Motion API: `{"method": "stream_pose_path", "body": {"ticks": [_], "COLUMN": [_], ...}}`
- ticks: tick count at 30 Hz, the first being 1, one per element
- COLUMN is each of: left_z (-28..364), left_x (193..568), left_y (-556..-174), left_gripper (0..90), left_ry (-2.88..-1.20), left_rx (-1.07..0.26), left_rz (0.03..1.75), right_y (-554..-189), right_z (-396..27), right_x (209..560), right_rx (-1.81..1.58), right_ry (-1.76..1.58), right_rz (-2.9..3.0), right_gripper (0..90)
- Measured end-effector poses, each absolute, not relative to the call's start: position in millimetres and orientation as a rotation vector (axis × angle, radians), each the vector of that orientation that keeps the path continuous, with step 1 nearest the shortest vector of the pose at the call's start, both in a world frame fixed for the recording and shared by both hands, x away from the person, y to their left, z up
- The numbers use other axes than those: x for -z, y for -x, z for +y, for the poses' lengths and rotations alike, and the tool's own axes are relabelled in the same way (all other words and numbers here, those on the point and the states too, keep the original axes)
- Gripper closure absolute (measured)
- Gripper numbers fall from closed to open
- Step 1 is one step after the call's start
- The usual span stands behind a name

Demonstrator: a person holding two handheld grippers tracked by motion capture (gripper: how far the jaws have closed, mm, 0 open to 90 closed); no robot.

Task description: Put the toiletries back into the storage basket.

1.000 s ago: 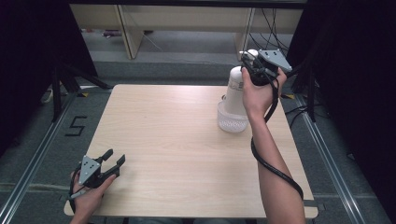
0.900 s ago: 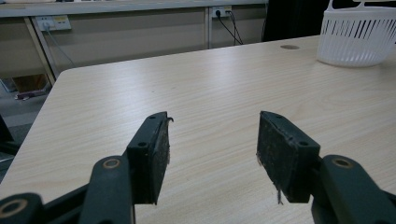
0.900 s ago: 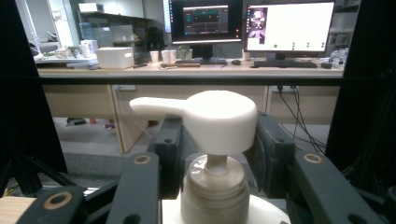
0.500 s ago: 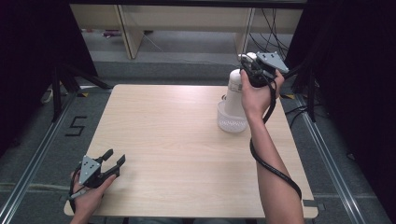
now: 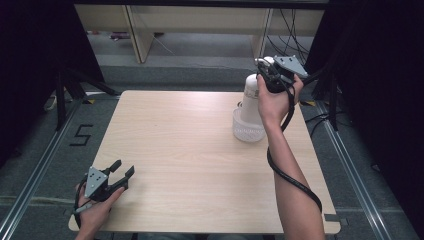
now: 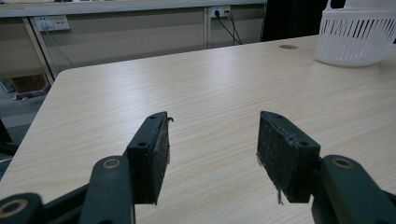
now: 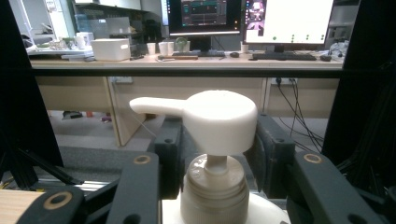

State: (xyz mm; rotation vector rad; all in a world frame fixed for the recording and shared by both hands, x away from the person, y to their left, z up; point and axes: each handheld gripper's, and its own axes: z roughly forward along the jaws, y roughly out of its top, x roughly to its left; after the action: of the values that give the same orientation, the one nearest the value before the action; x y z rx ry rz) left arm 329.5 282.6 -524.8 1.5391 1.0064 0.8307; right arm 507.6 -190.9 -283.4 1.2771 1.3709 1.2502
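Standing in a white basket (image 5: 248,131) at the tabletop's (image 5: 190,150) far right, the pump bottle (image 7: 212,186) has its pump head between the right gripper's (image 7: 217,154) part-open jaws, contact unclear, while the left gripper (image 6: 212,149) rests wide open and empty near the front left corner.

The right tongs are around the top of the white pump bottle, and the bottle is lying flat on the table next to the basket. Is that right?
Not quite. The pump bottle is not lying flat beside the basket; it stands upright inside it, as the high view shows. The rest holds: the right tongs sit on either side of the bottle's pump top, seen in the right gripper view.
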Motion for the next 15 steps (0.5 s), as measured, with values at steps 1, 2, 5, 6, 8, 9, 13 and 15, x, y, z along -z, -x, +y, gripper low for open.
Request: {"method": "stream_pose_path", "body": {"ticks": [1, 2, 5, 6, 8, 9, 13, 15], "left_z": [282.6, 282.6, 282.6, 282.5, 282.5, 282.5, 282.5, 282.4], "left_x": [524.8, 524.8, 524.8, 524.8, 524.8, 524.8, 524.8, 524.8], "left_y": [-329.5, -329.5, -329.5, -329.5, -329.6, -329.5, -329.5, -329.5], "left_gripper": [43.3, 43.3, 43.3, 43.3, 43.3, 43.3, 43.3, 43.3], "left_ry": [-1.539, -1.539, -1.538, -1.536, -1.536, -1.538, -1.538, -1.536], "left_rx": [-0.830, -0.830, -0.830, -0.830, -0.830, -0.830, -0.829, -0.829], "left_rz": [1.007, 1.007, 1.007, 1.007, 1.007, 1.007, 1.007, 1.008], "right_y": [-508.6, -508.8, -510.0, -511.2, -511.9, -512.1, -512.9, -514.3], "right_z": [-191.4, -190.7, -191.1, -190.9, -191.2, -191.3, -191.1, -191.3], "right_x": [283.8, 284.2, 285.0, 286.5, 287.5, 287.9, 290.4, 293.4], "right_rx": [-1.247, -1.248, -1.243, -1.242, -1.231, -1.230, -1.227, -1.222], "right_ry": [-1.265, -1.277, -1.271, -1.270, -1.268, -1.267, -1.277, -1.277], "right_rz": [1.372, 1.374, 1.382, 1.380, 1.385, 1.392, 1.393, 1.396], "right_gripper": [60.2, 60.2, 60.2, 60.2, 60.2, 60.2, 60.2, 60.2]}}
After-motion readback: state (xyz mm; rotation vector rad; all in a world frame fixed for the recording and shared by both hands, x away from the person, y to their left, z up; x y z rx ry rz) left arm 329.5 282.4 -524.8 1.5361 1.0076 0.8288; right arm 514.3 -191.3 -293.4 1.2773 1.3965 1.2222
